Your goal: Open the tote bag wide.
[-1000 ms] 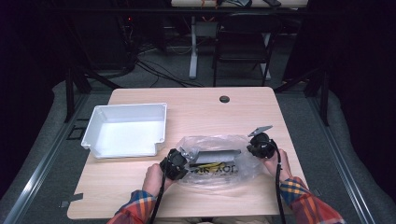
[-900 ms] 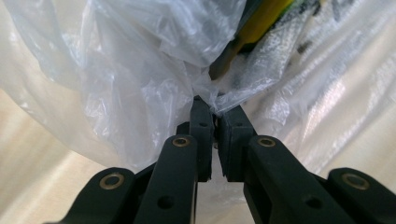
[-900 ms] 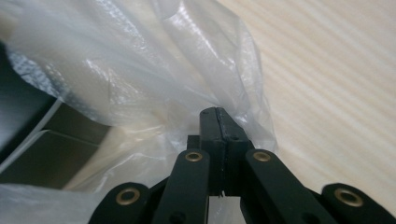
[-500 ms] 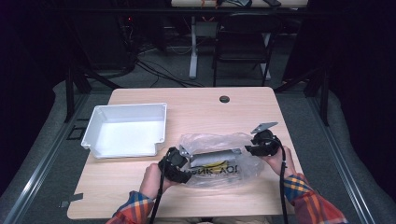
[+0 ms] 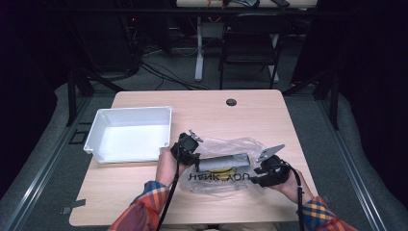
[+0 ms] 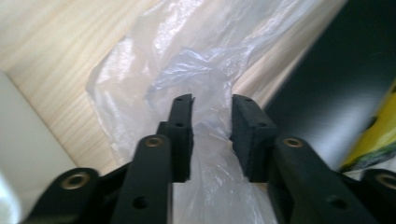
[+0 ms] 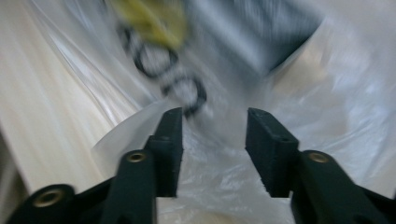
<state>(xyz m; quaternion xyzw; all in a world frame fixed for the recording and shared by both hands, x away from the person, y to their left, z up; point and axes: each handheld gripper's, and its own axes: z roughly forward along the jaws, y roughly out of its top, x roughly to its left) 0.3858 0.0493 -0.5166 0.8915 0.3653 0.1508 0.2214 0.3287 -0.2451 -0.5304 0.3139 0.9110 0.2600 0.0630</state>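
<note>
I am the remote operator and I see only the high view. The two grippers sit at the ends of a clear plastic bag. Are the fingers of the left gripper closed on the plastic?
Observer: Not closed. In the left gripper view the left gripper shows a gap between its fingers, and a fold of the plastic bag lies in that gap.
Operator: And the right gripper?
Observer: The right gripper is open too, wider, with plastic between and beyond its fingers. That view is blurred.
Operator: What is inside the bag?
Observer: Beside the left gripper lies a dark grey object and something yellow. I cannot tell what they are.
</note>
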